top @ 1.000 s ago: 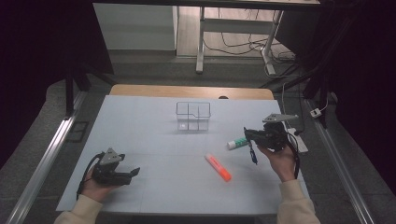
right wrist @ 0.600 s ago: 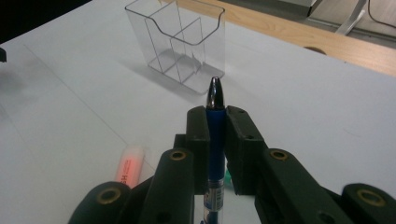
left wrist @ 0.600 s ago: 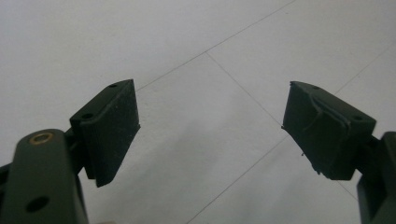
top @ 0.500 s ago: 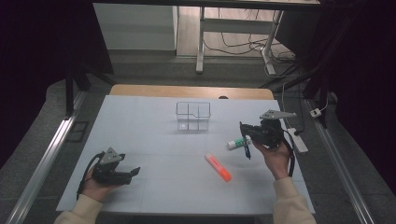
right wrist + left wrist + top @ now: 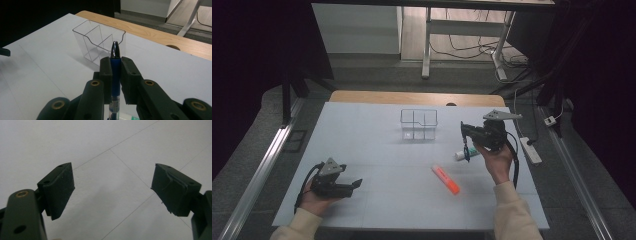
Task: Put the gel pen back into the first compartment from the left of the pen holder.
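Observation:
My right gripper (image 5: 467, 134) is held above the table's right side, shut on a blue pen (image 5: 115, 67) that stands upright between its jaws, dark tip up. Hanging below the jaws in the high view is the pen (image 5: 467, 150). Ahead of it stands a clear plastic organizer (image 5: 98, 43) with compartments, at the table's middle back (image 5: 418, 124). An orange marker (image 5: 445, 179) lies on the white table, and a white tube with a green end (image 5: 460, 155) lies just under the right gripper. My left gripper (image 5: 354, 185) rests low at the front left, open, with only the table between its fingers (image 5: 58, 188).
The white table surface (image 5: 372, 160) ends in a wooden strip (image 5: 392, 97) at the back. A power strip (image 5: 530, 150) lies along the right edge. Metal rails run down both sides, and desk legs and cables stand beyond the table.
My right gripper has moved left and slightly toward the organizer with the pen in it. The left gripper has stayed in place.

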Demonstrator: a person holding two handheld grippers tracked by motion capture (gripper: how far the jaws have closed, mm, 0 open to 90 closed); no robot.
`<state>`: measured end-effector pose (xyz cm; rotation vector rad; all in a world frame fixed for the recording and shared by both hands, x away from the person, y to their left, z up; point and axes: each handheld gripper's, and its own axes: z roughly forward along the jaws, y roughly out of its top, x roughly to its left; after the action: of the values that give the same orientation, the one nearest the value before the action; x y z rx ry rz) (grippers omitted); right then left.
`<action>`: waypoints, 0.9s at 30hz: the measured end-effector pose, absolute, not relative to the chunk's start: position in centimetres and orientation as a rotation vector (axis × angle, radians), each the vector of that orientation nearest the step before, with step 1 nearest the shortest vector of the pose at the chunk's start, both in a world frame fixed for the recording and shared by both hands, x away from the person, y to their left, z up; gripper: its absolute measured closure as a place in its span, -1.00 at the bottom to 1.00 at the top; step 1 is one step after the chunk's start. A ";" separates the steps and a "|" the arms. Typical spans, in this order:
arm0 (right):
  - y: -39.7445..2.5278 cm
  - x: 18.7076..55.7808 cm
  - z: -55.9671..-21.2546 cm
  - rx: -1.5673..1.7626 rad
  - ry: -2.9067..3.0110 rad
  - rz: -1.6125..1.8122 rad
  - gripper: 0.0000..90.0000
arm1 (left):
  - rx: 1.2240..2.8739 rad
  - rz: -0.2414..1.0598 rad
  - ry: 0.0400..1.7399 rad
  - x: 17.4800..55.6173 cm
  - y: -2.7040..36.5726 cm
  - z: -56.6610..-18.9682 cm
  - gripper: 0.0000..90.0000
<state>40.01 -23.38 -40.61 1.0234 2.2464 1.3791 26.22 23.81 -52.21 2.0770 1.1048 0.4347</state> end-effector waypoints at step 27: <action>-20.2 42.2 -40.3 1.032 2.223 1.404 0.78 | 2.080 0.431 1.107 26.3 23.7 -52.2 -0.60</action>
<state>42.22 -20.19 -40.32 1.0317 2.2232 1.4035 26.30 23.65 -52.21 2.0799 1.1067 0.4315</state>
